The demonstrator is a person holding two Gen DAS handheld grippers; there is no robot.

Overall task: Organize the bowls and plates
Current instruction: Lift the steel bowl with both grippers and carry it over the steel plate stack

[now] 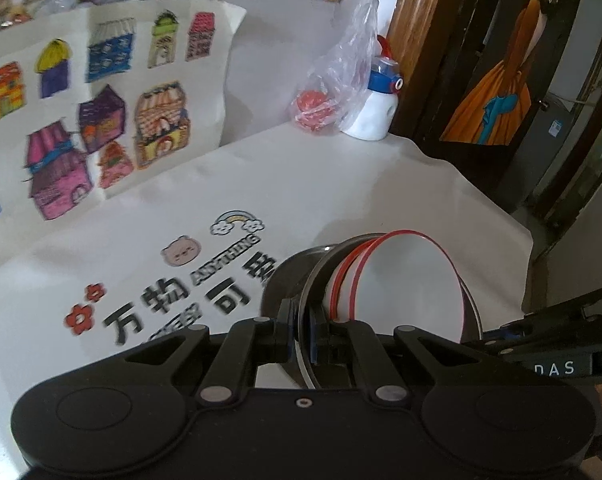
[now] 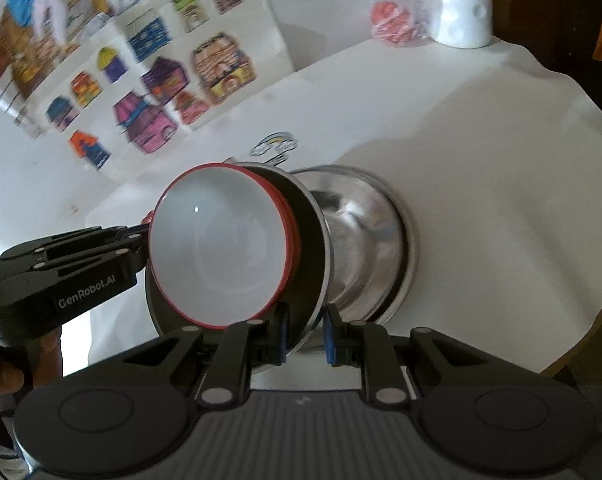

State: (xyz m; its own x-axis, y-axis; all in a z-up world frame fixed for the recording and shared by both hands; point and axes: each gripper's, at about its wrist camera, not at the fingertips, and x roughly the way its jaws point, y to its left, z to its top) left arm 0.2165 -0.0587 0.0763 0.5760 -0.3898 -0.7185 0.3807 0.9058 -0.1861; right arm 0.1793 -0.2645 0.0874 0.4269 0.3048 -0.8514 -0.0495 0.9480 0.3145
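White cloth covers the tabletop (image 2: 481,128), printed with a rainbow, a pig face and bold black characters, and a sheet of coloured house drawings (image 1: 101,92) leans at the back. Far corner: a white bottle (image 1: 375,108) with a blue cap, a clear bag (image 1: 349,68) draped against it holding something red.

Up front, the left tongs (image 1: 301,330) are clamped on the rim of a dark plate (image 1: 289,280), tipped up on edge off the cloth. Nested against it sit white bowls (image 2: 221,248) with red rims, their open face turned toward the right wrist camera. Just behind the plate, a steel bowl (image 2: 365,240) rests on the tabletop.

The right tongs (image 2: 307,334) stand parted at the plate's lower edge, rim between the pads; whether they touch cannot be told.
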